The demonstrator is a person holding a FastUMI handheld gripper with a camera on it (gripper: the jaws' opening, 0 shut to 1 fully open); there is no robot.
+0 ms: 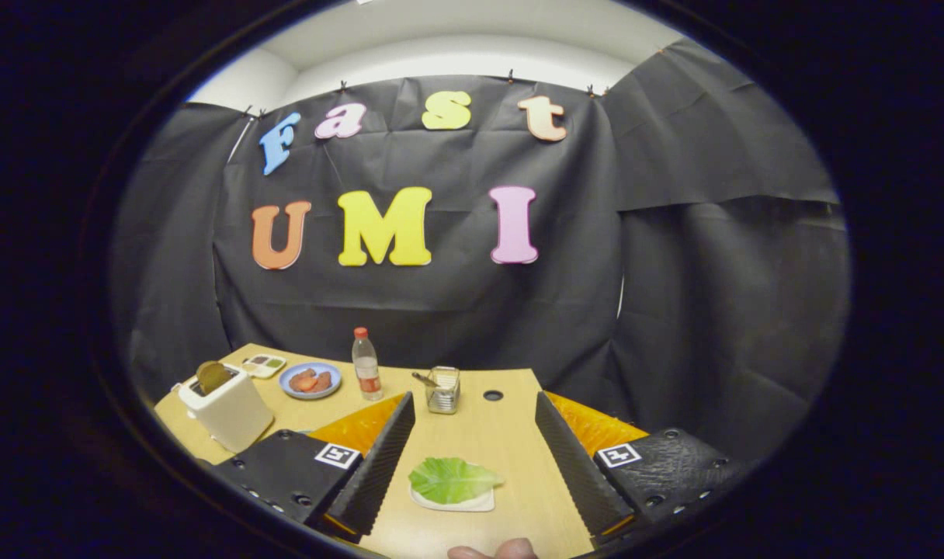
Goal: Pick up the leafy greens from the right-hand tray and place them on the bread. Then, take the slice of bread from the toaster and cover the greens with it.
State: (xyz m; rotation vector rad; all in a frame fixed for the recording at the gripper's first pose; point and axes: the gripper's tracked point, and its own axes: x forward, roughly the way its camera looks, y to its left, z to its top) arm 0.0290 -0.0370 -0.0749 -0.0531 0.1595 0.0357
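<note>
The jaws (474, 446) stand wide apart and hold nothing, raised a little over the wooden counter (511, 435), and the leafy greens (450, 479) lie between them, low down and near the person's fingertip (491, 552) that shows at the counter's near edge. The leaf rests on a small pale tray (456, 503) whose rim peeks out under it; this looks like the tray the task speaks of, though I cannot tell from here whether bread lies beneath the leaf. With the jaws spread on either side of the leaf, the stance reads as a line-up for a grasp, wide enough to drop over the leaf without brushing it. The leaf is bright green with paler veins, broad, a bit crumpled and flat, and overhangs the tray on its left; it will likely be limp and thin, so a pinch near its middle seems the safer hold. Well beyond the left finger stands a white toaster (227, 407) with a browned slice of bread (213, 376) poking up from its slot, ready to be pulled upward. Behind it a small palette-like dish (263, 365) and a blue plate (310, 381) with reddish pieces sit near the back, then a bottle (366, 374) with a red cap and a small clear holder (443, 390) straight ahead, all well apart from the leaf.
</note>
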